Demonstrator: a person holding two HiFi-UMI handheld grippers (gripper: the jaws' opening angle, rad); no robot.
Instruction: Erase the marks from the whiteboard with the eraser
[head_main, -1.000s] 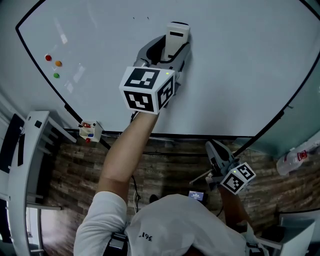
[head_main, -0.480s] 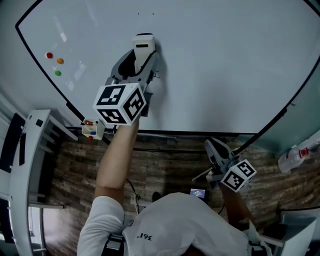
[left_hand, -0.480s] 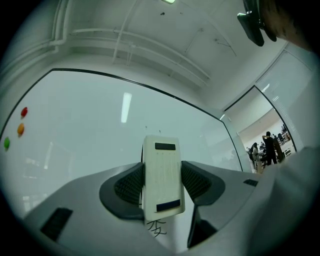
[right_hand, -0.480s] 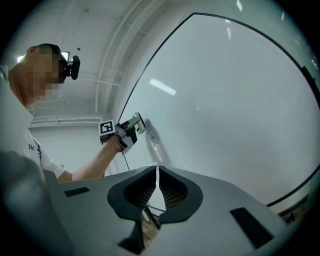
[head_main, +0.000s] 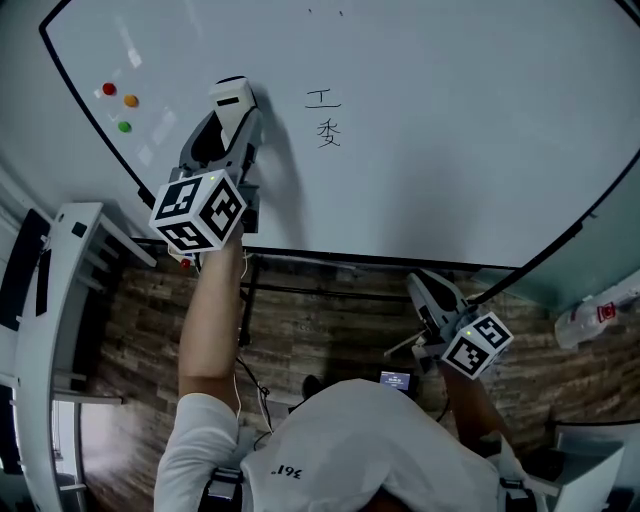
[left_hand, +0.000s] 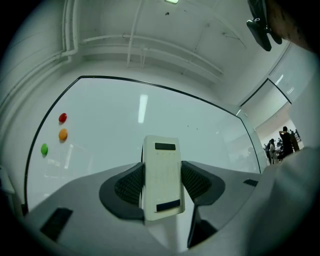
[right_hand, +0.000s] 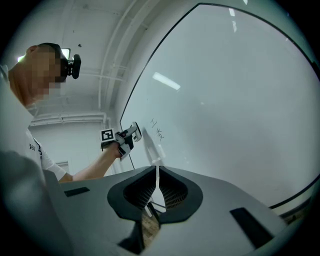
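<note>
Two handwritten black marks sit on the whiteboard, upper middle in the head view. Just left of them my left gripper is shut on the white eraser, whose end is up against the board. The left gripper view shows the eraser upright between the ribbed pads, with no marks in sight. My right gripper hangs low, below the board's bottom edge, away from the marks. Its jaws are shut with nothing between them. That view catches the marks and the left gripper far off.
Red, orange and green magnets stick to the board's left part, close to the eraser. A white rack stands at the left. A plastic bottle lies at the right, a small lit screen on the wooden floor.
My left gripper slid left across the board with the eraser, and the two marks it hid now show to its right. The right gripper stayed put.
</note>
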